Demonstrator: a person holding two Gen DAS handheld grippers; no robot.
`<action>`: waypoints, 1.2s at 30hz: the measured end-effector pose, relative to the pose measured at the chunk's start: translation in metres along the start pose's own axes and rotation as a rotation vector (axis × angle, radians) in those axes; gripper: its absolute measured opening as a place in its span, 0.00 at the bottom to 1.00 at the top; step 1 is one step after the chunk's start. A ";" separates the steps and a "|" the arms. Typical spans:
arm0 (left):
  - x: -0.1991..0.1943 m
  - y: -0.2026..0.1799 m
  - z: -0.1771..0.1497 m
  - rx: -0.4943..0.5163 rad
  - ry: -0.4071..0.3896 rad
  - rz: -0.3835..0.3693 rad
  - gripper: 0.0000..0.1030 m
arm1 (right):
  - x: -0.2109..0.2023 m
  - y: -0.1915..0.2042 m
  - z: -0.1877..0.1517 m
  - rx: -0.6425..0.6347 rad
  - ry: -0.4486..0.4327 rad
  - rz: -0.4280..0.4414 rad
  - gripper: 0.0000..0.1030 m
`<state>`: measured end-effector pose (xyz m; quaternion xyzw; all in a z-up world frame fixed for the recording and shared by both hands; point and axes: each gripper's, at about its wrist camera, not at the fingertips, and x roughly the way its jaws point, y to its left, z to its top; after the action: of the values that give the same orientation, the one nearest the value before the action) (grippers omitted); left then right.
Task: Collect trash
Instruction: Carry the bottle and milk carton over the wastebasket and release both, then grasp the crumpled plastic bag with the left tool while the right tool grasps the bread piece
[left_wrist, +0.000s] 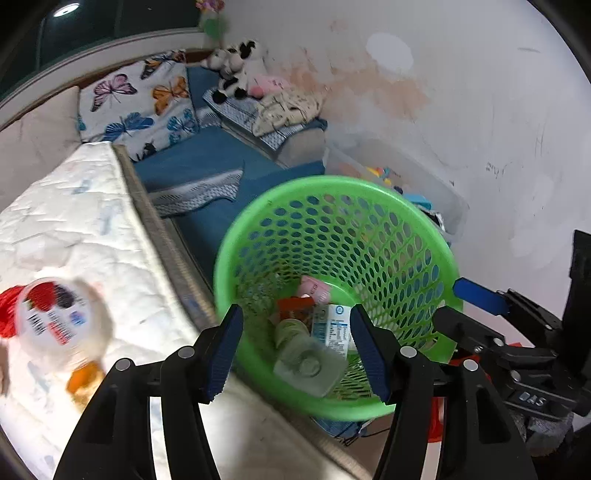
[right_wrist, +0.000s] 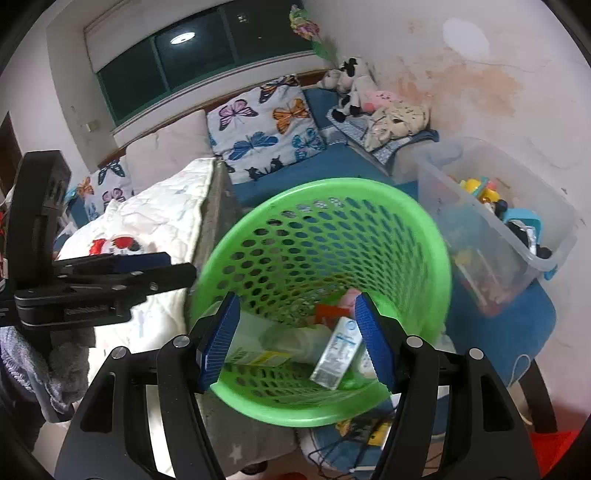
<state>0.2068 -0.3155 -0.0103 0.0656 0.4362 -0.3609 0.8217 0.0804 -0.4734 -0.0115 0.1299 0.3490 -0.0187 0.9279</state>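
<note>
A green perforated basket stands beside the bed and holds several pieces of trash: a white milk carton, a red wrapper, a pink packet and a grey-green lid. My left gripper is open and empty above the basket's near rim. A yogurt cup lies on the white mattress to its left. My right gripper is open and empty over the same basket, above the carton.
A clear plastic bin of toys sits right of the basket. A blue couch with butterfly pillows and plush toys lies behind. The stained wall is at right.
</note>
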 end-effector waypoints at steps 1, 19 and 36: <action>-0.006 0.004 -0.003 -0.004 -0.009 0.011 0.56 | 0.000 0.003 0.000 -0.002 0.001 0.005 0.64; -0.095 0.109 -0.068 -0.188 -0.104 0.194 0.56 | 0.023 0.091 -0.004 -0.115 0.048 0.130 0.68; -0.140 0.197 -0.119 -0.372 -0.129 0.305 0.56 | 0.083 0.182 -0.014 -0.226 0.153 0.275 0.68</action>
<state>0.2046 -0.0460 -0.0166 -0.0449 0.4266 -0.1497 0.8908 0.1567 -0.2896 -0.0345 0.0726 0.3972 0.1575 0.9012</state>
